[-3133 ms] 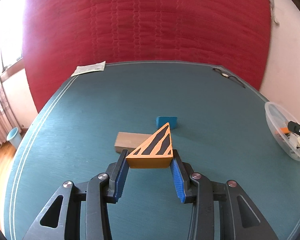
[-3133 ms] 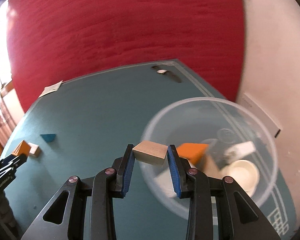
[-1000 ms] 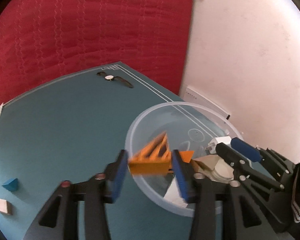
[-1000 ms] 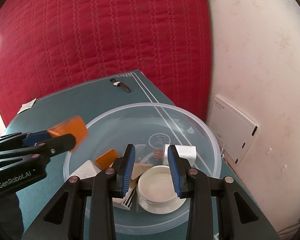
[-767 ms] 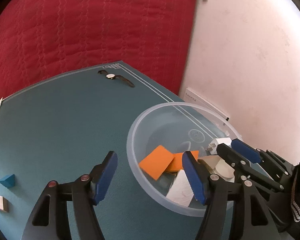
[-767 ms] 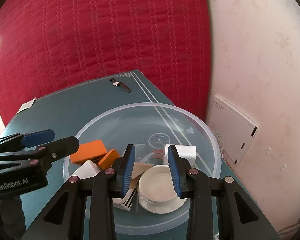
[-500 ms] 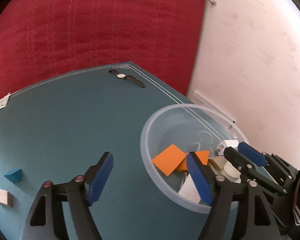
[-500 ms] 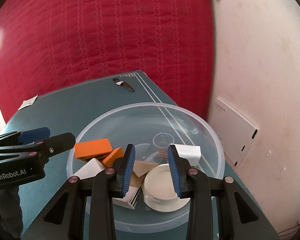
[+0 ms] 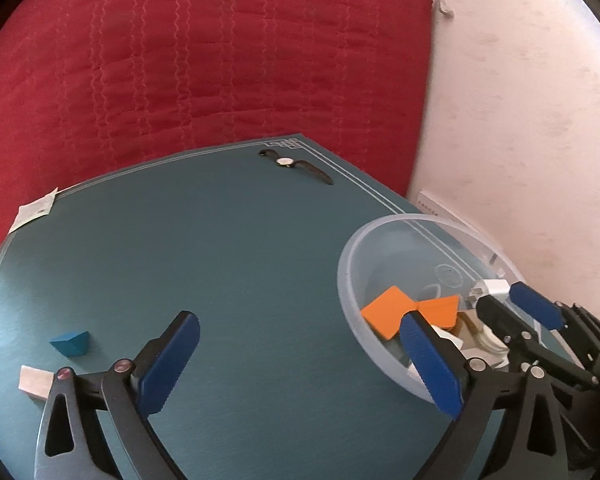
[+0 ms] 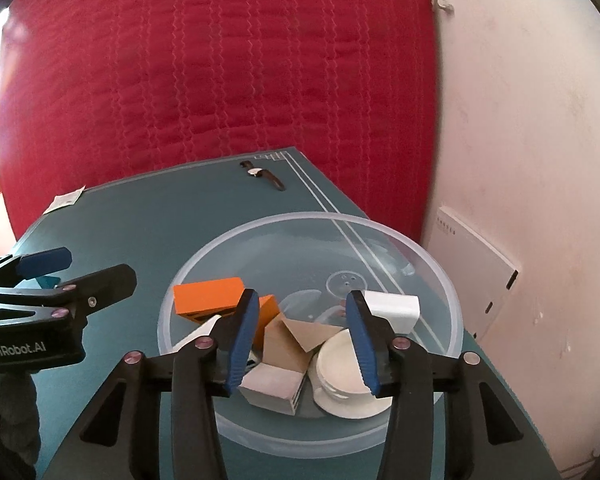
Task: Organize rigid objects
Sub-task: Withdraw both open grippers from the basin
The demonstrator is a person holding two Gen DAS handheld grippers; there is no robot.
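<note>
A clear plastic bowl (image 10: pixel 440 280) stands at the table's right edge and holds several blocks: an orange wedge (image 10: pixel 208 298), a second orange piece (image 10: pixel 269 312), wooden and white blocks, and a white cup lid. The bowl also shows in the left wrist view (image 9: pixel 348 280) with the orange wedge (image 9: pixel 386 314) inside. My left gripper (image 9: pixel 300 352) is open and empty, left of the bowl. My right gripper (image 10: pixel 302 334) is open and empty over the bowl's near side. A blue wedge (image 9: pixel 71 343) and a pale wooden block (image 9: pixel 36 381) lie on the table at far left.
The table (image 9: pixel 240 260) has a teal mat. A wristwatch (image 9: pixel 296 165) lies near the far corner, and a paper slip (image 9: pixel 34 212) at the far left edge. A red quilted backdrop and a white wall stand behind.
My left gripper opened and dropped the orange striped wedge into the bowl, then drew back to the left. My right gripper, which earlier held a wooden block, stays open over the bowl.
</note>
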